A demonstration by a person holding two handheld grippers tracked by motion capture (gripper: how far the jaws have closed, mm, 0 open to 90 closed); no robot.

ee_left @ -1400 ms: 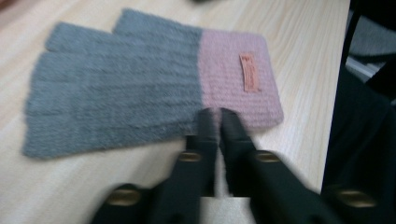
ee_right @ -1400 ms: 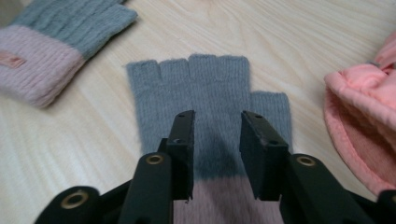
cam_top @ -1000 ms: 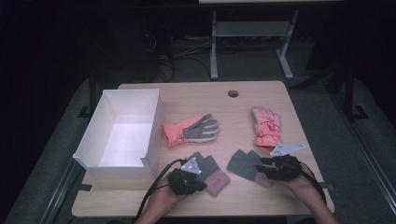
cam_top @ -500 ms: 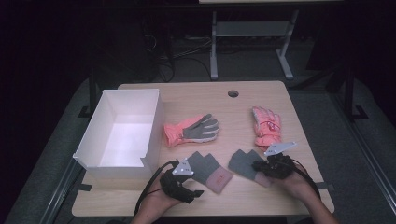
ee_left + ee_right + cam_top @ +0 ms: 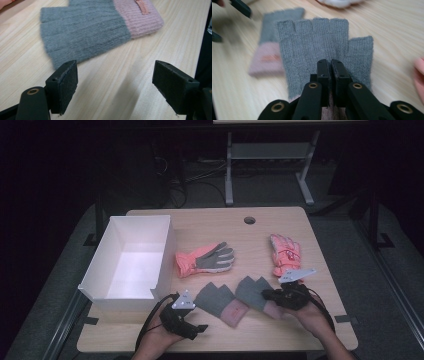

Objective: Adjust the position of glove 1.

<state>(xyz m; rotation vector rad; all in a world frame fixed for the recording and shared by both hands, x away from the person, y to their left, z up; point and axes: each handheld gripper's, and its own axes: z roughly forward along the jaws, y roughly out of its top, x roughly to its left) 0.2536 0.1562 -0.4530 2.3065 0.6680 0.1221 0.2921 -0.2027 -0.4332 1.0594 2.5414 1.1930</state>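
Two grey fingerless knit gloves with pink cuffs lie side by side near the table's front. My left gripper (image 5: 196, 322) (image 5: 118, 85) stands open just short of the left grey glove (image 5: 215, 299) (image 5: 87, 30). Its jaws have just been opening, and only bare wood lies between them. My right gripper (image 5: 270, 296) (image 5: 330, 75) is shut on the right grey glove (image 5: 250, 290) (image 5: 317, 45), pinching the knit near the cuff. The left grey glove (image 5: 268, 50) lies blurred beyond it.
A white open box (image 5: 165, 255) stands at the left. A pink and grey ski glove (image 5: 205, 260) lies mid-table, and a pink ski glove (image 5: 286, 252) lies at the right, close behind my right gripper. A cable hole (image 5: 249, 220) sits near the far edge.
My left gripper has come off the left grey glove and drawn back toward the near left. My right gripper has stayed on the right grey glove, which has shifted slightly left.
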